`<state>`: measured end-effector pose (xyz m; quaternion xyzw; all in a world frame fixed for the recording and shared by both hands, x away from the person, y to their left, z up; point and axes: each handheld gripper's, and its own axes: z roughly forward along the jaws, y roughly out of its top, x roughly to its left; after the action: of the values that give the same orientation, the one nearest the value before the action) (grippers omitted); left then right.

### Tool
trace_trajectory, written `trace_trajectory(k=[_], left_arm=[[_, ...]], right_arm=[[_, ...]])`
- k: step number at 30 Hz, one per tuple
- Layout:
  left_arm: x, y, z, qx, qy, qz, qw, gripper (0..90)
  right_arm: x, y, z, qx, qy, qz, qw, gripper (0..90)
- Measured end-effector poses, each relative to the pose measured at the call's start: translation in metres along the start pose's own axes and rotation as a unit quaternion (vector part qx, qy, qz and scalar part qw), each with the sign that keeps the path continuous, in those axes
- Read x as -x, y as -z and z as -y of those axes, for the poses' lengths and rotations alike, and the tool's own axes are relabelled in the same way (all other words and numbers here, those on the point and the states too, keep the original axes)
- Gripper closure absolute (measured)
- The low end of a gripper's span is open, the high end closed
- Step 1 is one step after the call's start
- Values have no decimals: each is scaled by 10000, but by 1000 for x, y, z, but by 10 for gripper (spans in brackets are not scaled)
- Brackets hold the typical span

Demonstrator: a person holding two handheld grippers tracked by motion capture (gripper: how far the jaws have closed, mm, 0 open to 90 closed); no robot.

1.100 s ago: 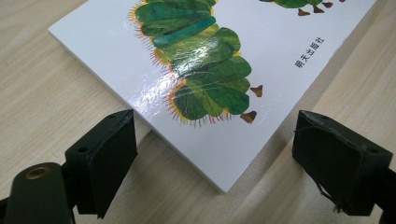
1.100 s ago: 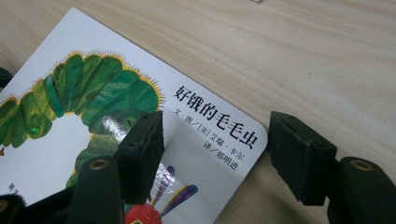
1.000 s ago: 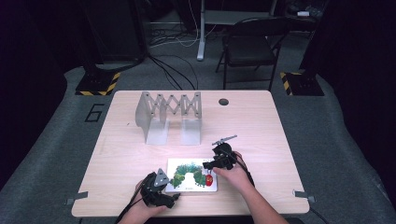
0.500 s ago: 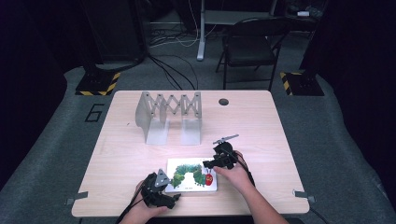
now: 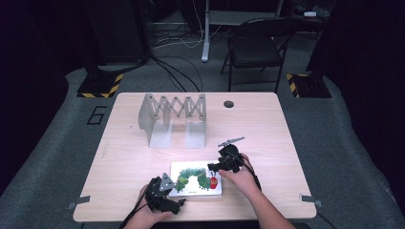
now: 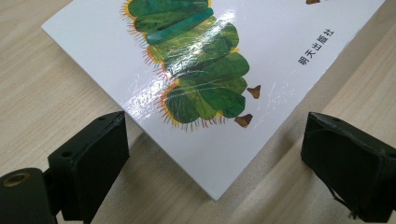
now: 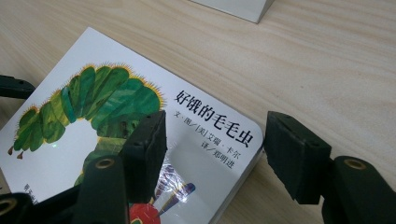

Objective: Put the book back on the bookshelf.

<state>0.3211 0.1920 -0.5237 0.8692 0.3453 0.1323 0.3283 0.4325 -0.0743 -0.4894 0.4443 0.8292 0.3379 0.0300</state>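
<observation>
Picture book lies flat on the table, not yet lifted: left gripper has just been opening around its corner, right gripper closing over its edge without contact.

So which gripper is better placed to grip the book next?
Right, probably. The right gripper has been closing and straddles the book's corner, one jaw over the cover. The left gripper has been opening, its jaws wide of the other corner.

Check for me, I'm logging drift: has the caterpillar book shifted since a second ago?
No. The book lies at the same spot below the metal rack.
</observation>
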Motion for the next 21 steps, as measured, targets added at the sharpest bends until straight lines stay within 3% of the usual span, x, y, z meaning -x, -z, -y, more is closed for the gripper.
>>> trace_trajectory(k=[21], left_arm=[[4, -2, -3, -50, 184, -189, 9996, 59]], right_arm=[[-6, 12, -5, 42, 7, 21, 10000, 406]])
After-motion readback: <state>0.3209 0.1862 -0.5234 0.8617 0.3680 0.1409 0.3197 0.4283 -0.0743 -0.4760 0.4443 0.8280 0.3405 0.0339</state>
